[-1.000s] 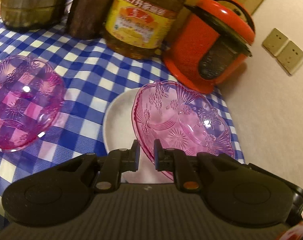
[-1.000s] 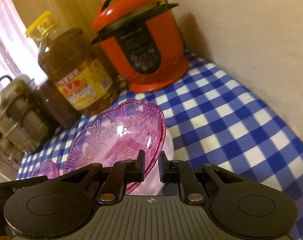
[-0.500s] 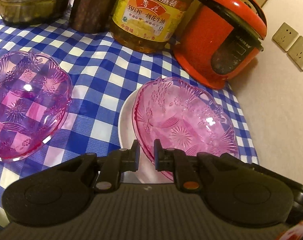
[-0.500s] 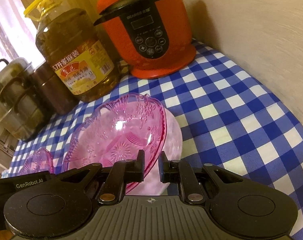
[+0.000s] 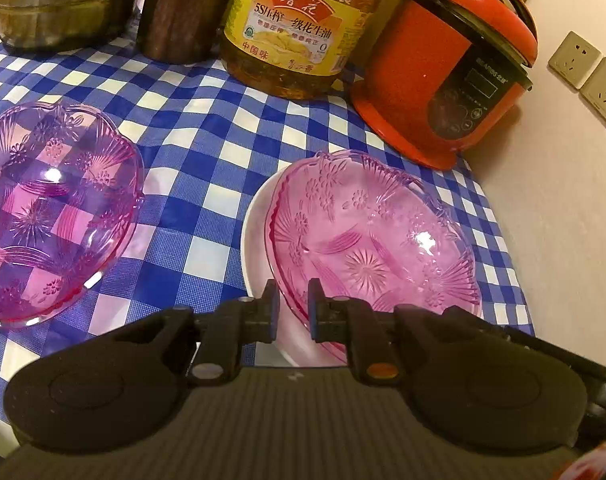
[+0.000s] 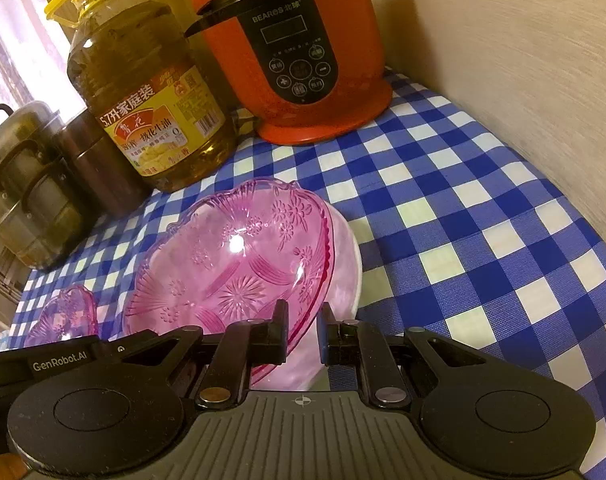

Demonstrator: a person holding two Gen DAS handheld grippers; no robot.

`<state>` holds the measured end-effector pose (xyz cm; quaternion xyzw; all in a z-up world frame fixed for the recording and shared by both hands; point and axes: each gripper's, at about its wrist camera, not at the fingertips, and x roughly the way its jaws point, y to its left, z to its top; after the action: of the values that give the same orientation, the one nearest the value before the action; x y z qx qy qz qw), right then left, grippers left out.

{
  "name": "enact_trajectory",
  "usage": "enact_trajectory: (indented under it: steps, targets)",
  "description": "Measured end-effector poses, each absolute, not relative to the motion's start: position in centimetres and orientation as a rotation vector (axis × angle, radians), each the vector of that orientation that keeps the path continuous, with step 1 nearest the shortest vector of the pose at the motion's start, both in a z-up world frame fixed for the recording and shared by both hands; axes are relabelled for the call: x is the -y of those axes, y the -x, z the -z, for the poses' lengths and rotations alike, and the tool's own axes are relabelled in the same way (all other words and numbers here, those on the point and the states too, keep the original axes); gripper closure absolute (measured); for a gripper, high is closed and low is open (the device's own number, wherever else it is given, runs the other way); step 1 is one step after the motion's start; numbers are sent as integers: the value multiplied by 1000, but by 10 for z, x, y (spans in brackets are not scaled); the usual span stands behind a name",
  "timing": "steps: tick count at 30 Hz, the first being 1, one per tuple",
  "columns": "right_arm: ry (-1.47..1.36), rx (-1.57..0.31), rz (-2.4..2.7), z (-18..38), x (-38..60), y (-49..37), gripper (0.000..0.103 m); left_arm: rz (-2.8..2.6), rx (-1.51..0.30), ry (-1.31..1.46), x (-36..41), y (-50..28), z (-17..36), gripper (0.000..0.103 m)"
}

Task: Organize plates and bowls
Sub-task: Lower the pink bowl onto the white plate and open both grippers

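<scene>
A pink patterned glass bowl [image 5: 367, 240] [image 6: 231, 280] hangs tilted over a white plate [image 5: 259, 240] [image 6: 349, 264] on the blue checked tablecloth. My left gripper [image 5: 291, 312] is shut on the bowl's near rim at its left side. My right gripper [image 6: 303, 332] is shut on the rim at the bowl's other near side. A second pink glass bowl [image 5: 51, 208] [image 6: 63, 316] sits flat on the cloth to the left, apart from both grippers.
Along the back stand a red electric cooker [image 5: 451, 72] [image 6: 299, 48], a big oil bottle [image 5: 299, 24] [image 6: 147, 92], a brown canister [image 5: 175, 12] and a steel pot [image 5: 55, 0]. A beige wall [image 6: 523, 60] bounds the right side. Bare checked cloth [image 6: 483, 240] lies right of the plate.
Both views have swung slightly, so the objects at the back look nearer. Both grippers still hold the bowl's rim over the white plate.
</scene>
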<state>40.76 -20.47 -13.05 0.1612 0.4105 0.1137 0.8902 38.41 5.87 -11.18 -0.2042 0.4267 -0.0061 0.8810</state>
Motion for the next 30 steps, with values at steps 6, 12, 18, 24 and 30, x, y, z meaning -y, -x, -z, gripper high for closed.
enact_trajectory:
  steps: [6,12,18,24,30]
  targets:
    - [-336,-842,-254,130,204,-407,63,9,-873,401,-56,-383,110,86]
    - [-373,-783,-274,121,208,-402,50,7,-860,407,-58,-380,106,82]
    - [-371,-741,-240,112,214,-398,50,-8,-826,421,-64,-373,98,79]
    - [-358,-743,-230,104,214,-394,49,-20,-810,415,-69,-367,92,77]
    - [-364,-751,-228,97,214,-383,49,-10,-788,383,-65,-357,79,77]
